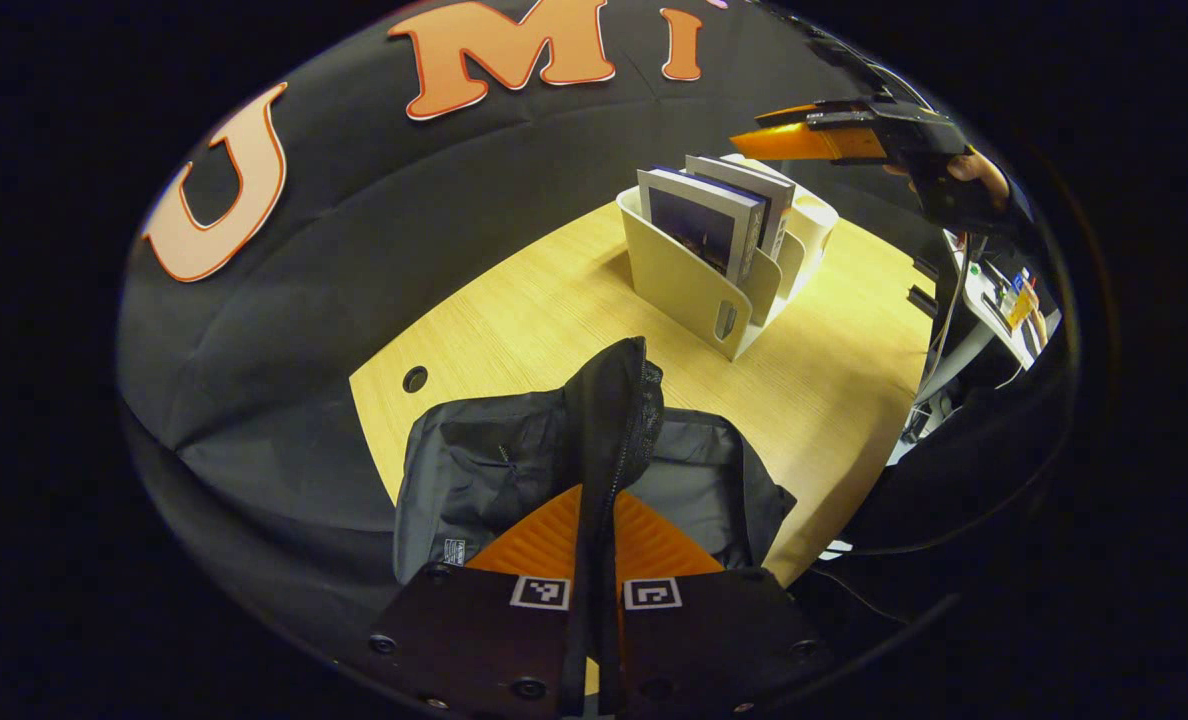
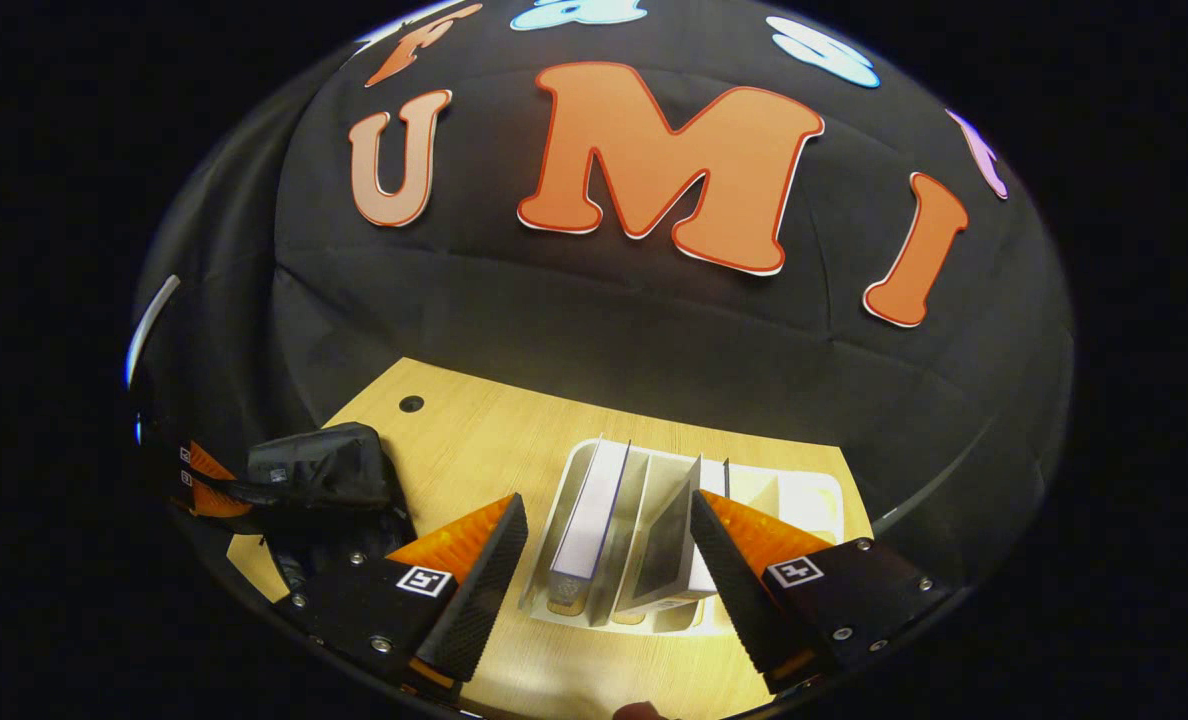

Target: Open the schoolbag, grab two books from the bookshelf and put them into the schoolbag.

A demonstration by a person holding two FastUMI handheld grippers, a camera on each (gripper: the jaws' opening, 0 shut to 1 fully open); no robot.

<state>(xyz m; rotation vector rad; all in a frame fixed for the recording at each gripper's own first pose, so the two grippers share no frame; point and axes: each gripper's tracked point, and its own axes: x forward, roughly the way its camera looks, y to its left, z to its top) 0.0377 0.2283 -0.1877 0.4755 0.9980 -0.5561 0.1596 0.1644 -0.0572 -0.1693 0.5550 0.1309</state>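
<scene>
On the pale wooden counter (image 1: pixel 514 320) lies a black fabric schoolbag (image 1: pixel 474 470), its zip flap raised. Left tongs (image 1: pixel 596 540) pinch that flap, both fingers pressed on it. Behind stands a cream plastic bookshelf rack (image 1: pixel 689 285) with upright books (image 1: pixel 704 225). Right tongs (image 2: pixel 604 560) hover spread wide above the rack, straddling two books (image 2: pixel 594 510), touching neither.
</scene>
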